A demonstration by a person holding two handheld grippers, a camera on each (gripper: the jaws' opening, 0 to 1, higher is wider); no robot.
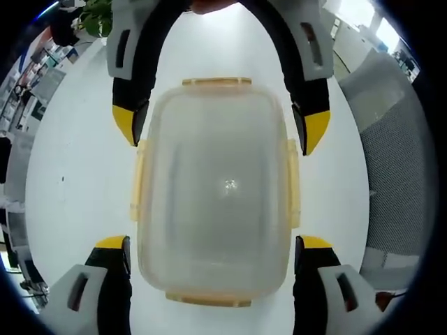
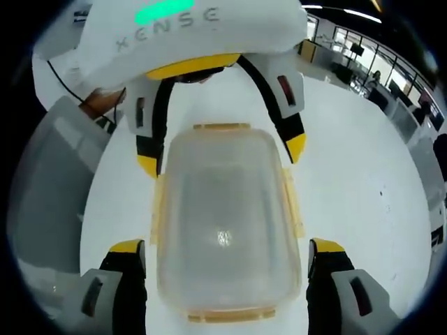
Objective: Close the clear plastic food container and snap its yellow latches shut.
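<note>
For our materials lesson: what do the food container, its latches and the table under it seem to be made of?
Container: probably plastic, clear but cloudy, since the white table shows through it. Latches: likely yellow translucent plastic strips along its edges. Table: smooth, white, matte surface; material cannot be told.

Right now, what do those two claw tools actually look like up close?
Each is a two-pronged claw: black curved jaws with yellow tips and light grey outer shells with dark slots. The left gripper and right gripper look alike. In the right gripper view, the left one carries a white housing marked XENSE with a green light and a thin black cable.
</note>
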